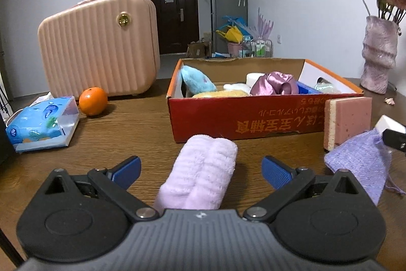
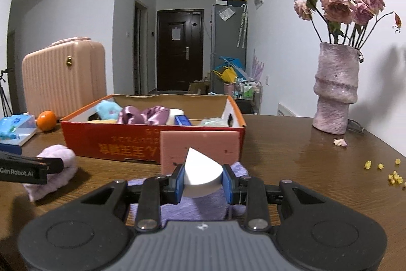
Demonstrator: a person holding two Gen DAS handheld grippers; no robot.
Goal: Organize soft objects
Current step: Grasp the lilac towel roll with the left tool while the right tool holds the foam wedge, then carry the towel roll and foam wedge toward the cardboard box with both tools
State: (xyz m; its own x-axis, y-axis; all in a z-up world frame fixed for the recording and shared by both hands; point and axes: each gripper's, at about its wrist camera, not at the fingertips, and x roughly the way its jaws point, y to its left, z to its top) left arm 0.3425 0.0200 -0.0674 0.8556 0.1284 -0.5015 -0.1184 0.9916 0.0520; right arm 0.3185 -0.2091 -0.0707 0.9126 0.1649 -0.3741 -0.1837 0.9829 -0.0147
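Left tongs (image 1: 200, 172) spread wide, rolled lilac towel (image 1: 200, 174) lying on tabletop (image 1: 114, 144) between blue pads, untouched. Right tongs (image 2: 203, 182) clamped on white wedge-shaped sponge (image 2: 200, 172), held above purple cloth (image 2: 192, 207). Pink sponge (image 2: 200, 146) stands on edge against front wall of red cardboard box (image 2: 114, 141). Box holds blue plush toy (image 1: 196, 80), purple satin cloth (image 1: 274, 83), other soft things. Toward left edge: orange (image 1: 93, 101), tissue pack (image 1: 40, 123), pink case (image 1: 99, 45). Vase of dried roses (image 2: 335, 88) at far right corner.
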